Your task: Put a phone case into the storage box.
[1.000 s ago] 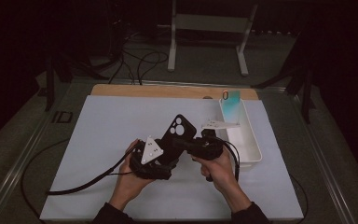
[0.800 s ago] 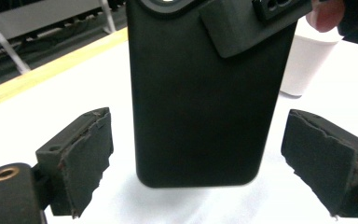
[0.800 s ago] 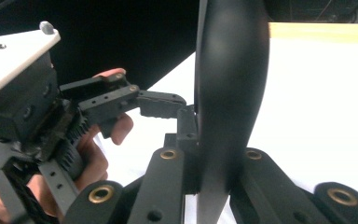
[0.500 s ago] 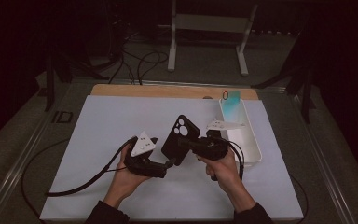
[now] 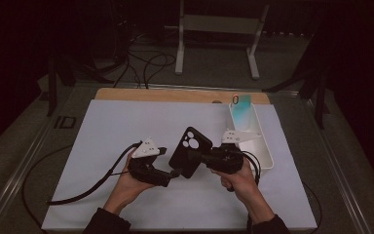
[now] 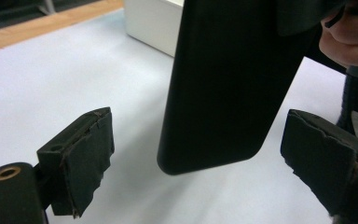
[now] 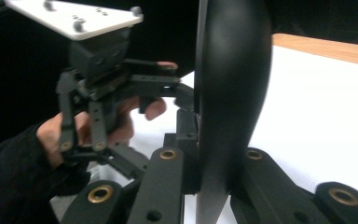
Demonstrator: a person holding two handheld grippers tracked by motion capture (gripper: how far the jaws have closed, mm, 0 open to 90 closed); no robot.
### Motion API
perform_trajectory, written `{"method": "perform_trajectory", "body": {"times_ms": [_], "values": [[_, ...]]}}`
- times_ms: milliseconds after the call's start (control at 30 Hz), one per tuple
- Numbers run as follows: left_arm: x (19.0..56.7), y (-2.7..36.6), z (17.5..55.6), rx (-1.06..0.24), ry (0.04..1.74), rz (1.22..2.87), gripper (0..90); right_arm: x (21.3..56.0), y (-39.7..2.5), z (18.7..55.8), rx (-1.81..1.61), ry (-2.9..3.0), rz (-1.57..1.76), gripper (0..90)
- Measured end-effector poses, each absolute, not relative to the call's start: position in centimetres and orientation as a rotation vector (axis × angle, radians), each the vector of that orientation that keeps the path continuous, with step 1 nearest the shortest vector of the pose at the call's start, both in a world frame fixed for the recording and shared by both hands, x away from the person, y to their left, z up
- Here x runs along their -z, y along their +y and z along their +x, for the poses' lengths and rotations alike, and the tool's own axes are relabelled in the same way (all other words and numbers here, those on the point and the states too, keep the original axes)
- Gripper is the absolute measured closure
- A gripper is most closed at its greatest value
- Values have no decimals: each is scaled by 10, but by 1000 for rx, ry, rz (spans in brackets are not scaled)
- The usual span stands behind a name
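A white mat (image 5: 126, 126) is covering most of the table (image 5: 29, 141), with a strip of wooden board (image 5: 151, 94) showing along its far edge. Beyond the table a white stand (image 5: 219, 29) is rising from the dark floor, with cables (image 5: 141, 58) lying beside it. On the mat's right side a long white tray (image 5: 265, 153) is sitting, and a pale teal item (image 5: 241, 105) is leaning at its far end. Near the middle of the mat's near half, the person's two hands are holding the grippers close together. The right gripper (image 5: 199, 158) is clamping a black phone case (image 5: 187, 151) by one long edge, its jaws closed tight on the case, and is holding it off the mat with the camera cut-outs at the far end, facing up toward the high view. In the right gripper view the case (image 7: 230, 93) is standing edge-on between the closed jaws, with the left gripper's body and the hand behind it. The left gripper (image 5: 171, 173) is pointing toward the case's near end with its jaws wide apart and gripping nothing. In the left gripper view the case's rounded lower corner (image 6: 214, 154) is hanging between the two pads (image 6: 86, 158), touching neither, above the white mat, with the tray's wall (image 6: 154, 23) behind it.
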State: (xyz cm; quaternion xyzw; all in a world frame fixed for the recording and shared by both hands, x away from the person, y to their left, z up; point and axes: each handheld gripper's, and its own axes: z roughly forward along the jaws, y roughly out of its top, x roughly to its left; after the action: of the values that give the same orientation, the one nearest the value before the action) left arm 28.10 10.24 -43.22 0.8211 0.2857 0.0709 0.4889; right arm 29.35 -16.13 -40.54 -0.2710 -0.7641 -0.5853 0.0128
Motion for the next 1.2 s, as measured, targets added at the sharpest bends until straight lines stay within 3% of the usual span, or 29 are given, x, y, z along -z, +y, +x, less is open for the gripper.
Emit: {"method": "perform_trajectory", "body": {"times_ms": [333,433,633,867,933,1000,1033,1067,1200], "values": [[439,98,281,-37,588,2040,268,404,-158,290,1824,-2361,-669,857],[439,98,281,-6,553,2049,409,403,-156,289,1823,-2383,-634,857],[441,98,278,22,494,2074,572,402,-160,292,1840,-2376,-639,845],[446,95,276,30,477,2087,791,401,-158,289,1830,-2512,-652,605],[446,94,275,18,477,2080,799,400,-157,289,1840,-2519,-657,537],[446,94,275,18,477,2080,800,400,-156,289,1840,-2523,-662,537],[446,96,274,36,465,2056,803,400,-154,289,1835,-2519,-676,411],[445,96,274,27,468,2059,805,401,-153,289,1831,-2534,-693,340],[444,100,275,6,493,2040,807,401,-153,289,1815,-2572,-810,198]]}}
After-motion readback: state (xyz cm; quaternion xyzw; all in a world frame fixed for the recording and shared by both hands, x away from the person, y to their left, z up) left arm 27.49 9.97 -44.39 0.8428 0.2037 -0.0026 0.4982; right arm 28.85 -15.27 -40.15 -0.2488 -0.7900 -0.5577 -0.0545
